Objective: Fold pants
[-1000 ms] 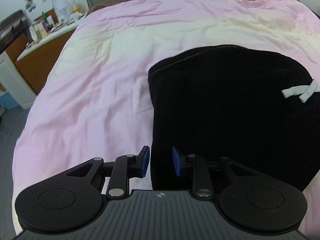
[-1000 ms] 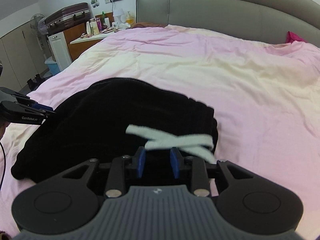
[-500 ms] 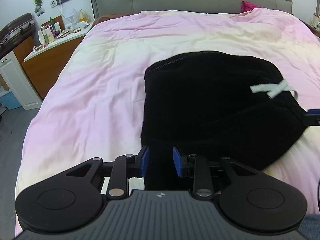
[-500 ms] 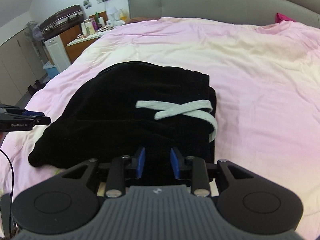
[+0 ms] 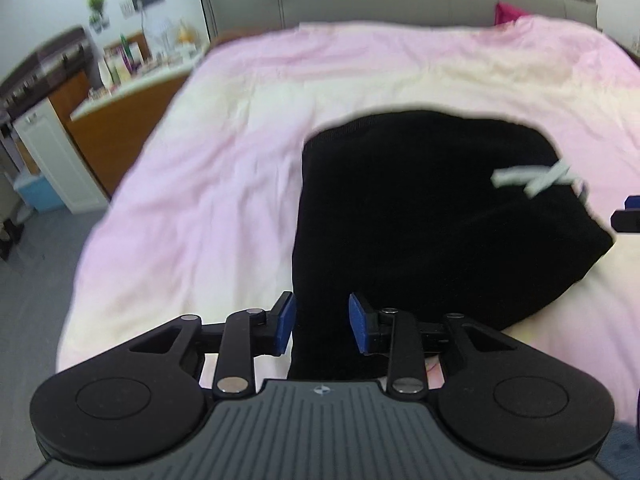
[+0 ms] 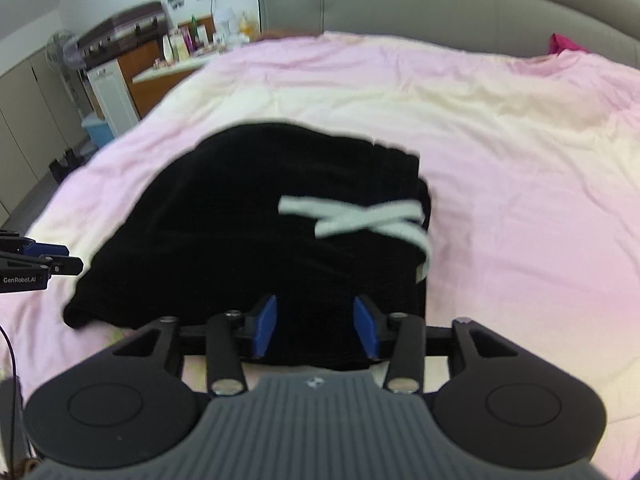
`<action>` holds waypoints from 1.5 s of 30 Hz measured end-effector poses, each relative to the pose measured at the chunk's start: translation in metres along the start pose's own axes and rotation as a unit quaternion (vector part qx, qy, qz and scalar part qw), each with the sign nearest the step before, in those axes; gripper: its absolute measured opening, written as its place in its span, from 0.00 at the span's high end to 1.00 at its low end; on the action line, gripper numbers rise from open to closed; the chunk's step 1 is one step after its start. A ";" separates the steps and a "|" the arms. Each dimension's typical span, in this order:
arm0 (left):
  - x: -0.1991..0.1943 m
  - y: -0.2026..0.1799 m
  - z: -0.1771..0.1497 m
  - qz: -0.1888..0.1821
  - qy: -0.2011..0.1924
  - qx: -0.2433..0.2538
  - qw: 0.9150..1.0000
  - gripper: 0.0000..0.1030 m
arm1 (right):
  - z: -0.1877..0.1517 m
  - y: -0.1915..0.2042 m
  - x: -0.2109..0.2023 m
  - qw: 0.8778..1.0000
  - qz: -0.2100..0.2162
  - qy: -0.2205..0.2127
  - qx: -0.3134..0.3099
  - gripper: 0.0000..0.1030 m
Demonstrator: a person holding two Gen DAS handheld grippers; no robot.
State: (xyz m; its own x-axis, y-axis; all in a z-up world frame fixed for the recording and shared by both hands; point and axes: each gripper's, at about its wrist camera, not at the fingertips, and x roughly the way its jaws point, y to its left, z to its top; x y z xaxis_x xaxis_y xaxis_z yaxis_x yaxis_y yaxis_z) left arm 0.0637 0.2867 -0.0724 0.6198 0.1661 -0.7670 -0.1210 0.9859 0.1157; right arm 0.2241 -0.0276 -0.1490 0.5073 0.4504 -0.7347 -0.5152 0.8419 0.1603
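1. Pants (image 5: 432, 216) already lie in a compact black stack on the pink bed (image 5: 224, 184), near my edge; I judge the folding all but done, maybe a last tidy left.
2. Left tongs (image 5: 322, 328) and right tongs (image 6: 316, 326): jaws opening, nothing gripped, cloth lying beyond the gap.
3. White drawstring (image 6: 360, 216) crossed on top; edges rounded, slightly uneven.

Pants (image 5: 420, 216) on bed (image 5: 200, 200), ahead of both jaw pairs, near edge between each. Drawstring (image 6: 360, 216) on top, fwd-right of right jaws. Nightstand (image 5: 116, 112) far left, prob. beside bed. Headboard (image 6: 440, 4) behind.
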 end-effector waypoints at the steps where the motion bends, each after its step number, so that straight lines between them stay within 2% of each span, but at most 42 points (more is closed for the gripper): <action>1: -0.018 -0.004 0.006 0.000 -0.020 -0.002 1.000 0.55 | 0.004 0.001 -0.013 1.000 0.000 -0.011 -0.002 0.49; 2: -0.035 -0.009 0.011 0.002 -0.039 -0.002 0.999 0.52 | 0.008 0.002 -0.029 1.000 -0.001 -0.025 -0.005 0.46; 4: -0.069 -0.020 0.020 0.011 -0.080 -0.001 0.997 0.38 | 0.013 0.006 -0.061 0.998 -0.015 -0.057 -0.012 0.26; 5: -0.085 -0.026 0.024 0.015 -0.098 0.001 0.995 0.36 | 0.015 0.009 -0.080 0.997 -0.023 -0.078 -0.017 0.23; 7: -0.116 -0.037 0.030 0.026 -0.128 0.000 0.991 0.25 | 0.018 0.013 -0.114 0.993 -0.027 -0.109 -0.027 0.22; 8: -0.130 -0.042 0.030 0.030 -0.143 0.000 0.989 0.23 | 0.019 0.016 -0.131 0.992 -0.028 -0.122 -0.028 0.21; 10: -0.153 -0.051 0.030 0.035 -0.170 -0.005 0.985 0.13 | 0.019 0.019 -0.161 0.989 -0.033 -0.144 -0.030 0.13; 12: -0.174 -0.059 0.027 0.037 -0.191 -0.011 0.981 0.07 | 0.016 0.021 -0.190 0.985 -0.036 -0.165 -0.030 0.10; 14: -0.190 -0.066 0.020 0.041 -0.209 -0.023 0.977 0.07 | 0.009 0.023 -0.218 0.981 -0.040 -0.186 -0.028 0.06; 19: -0.218 -0.078 -0.002 0.051 -0.231 -0.056 0.970 0.00 | -0.022 0.021 -0.269 0.974 -0.057 -0.218 -0.002 0.05; 23: -0.227 -0.086 -0.018 0.056 -0.229 -0.069 0.969 0.00 | -0.058 0.022 -0.292 0.967 -0.086 -0.239 0.009 0.05; 26: -0.228 -0.097 -0.028 0.047 -0.210 -0.061 0.975 0.00 | -0.086 0.021 -0.304 0.962 -0.112 -0.249 0.015 0.05; 31: -0.216 -0.116 -0.046 0.016 -0.174 -0.056 0.983 0.00 | -0.120 0.015 -0.309 0.962 -0.125 -0.240 0.031 0.05; 40: -0.176 -0.148 -0.068 -0.007 -0.117 -0.037 0.992 0.00 | -0.151 0.004 -0.285 0.968 -0.135 -0.205 0.057 0.05; 45: -0.166 -0.158 -0.071 -0.012 -0.104 -0.031 0.994 0.00 | -0.155 -0.005 -0.273 0.970 -0.145 -0.184 0.069 0.05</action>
State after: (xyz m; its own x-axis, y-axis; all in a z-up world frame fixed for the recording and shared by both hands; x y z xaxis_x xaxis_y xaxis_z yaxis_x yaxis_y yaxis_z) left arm -0.0754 0.1016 -0.0078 0.7692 0.1490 -0.6214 -0.1470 0.9876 0.0548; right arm -0.0188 -0.2012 -0.0516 0.8421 0.2429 -0.4815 -0.2294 0.9694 0.0878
